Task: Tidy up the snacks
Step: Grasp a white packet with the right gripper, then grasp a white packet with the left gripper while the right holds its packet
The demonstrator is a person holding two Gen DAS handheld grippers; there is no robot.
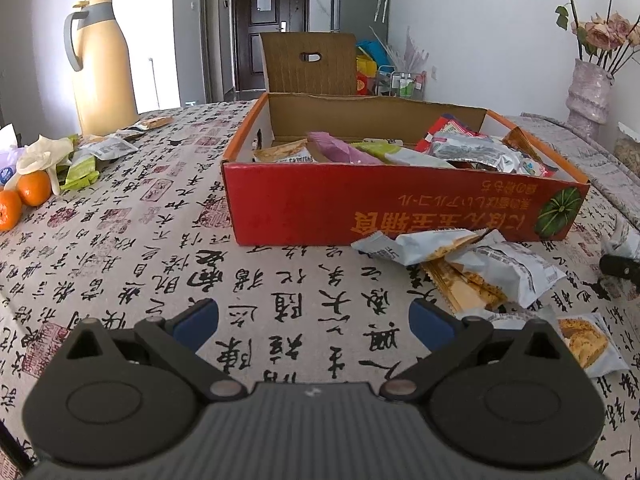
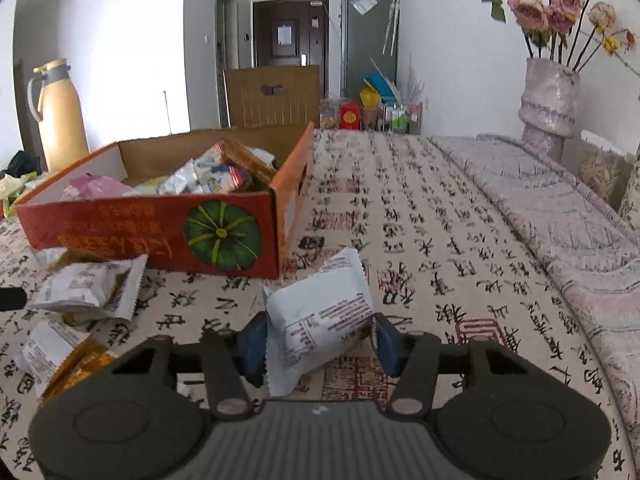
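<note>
The right tongs (image 2: 318,338) are clamped on a white snack packet (image 2: 320,312) at lower centre of the right wrist view, blue pads pressing on both of its sides, the packet tilted with one crimped end hanging down toward the camera. The patterned surface (image 2: 440,240) shows below it; whether the packet is fully clear of the cloth cannot be told. The red box (image 2: 152,232), with its pumpkin picture, sits in the left middle of that frame, already holding a heap of wrappers.

The left tongs (image 1: 314,320) stand wide apart over bare cloth at the bottom of the left wrist view, nothing between them. More loose snack packets (image 1: 472,264) lie just in front of the box's near wall, at right of centre there, and another opened pack (image 1: 588,344) lies at lower right.

The step in hand looks like carrying the gripped packet to the box. To do it well, keep the squeeze light, since the contents probably crumble and the film is slippery. Lift high enough for the dangling end to pass the cardboard rim, come in over the emptier left half, and release low so the packet settles flat rather than sliding off the heap
</note>
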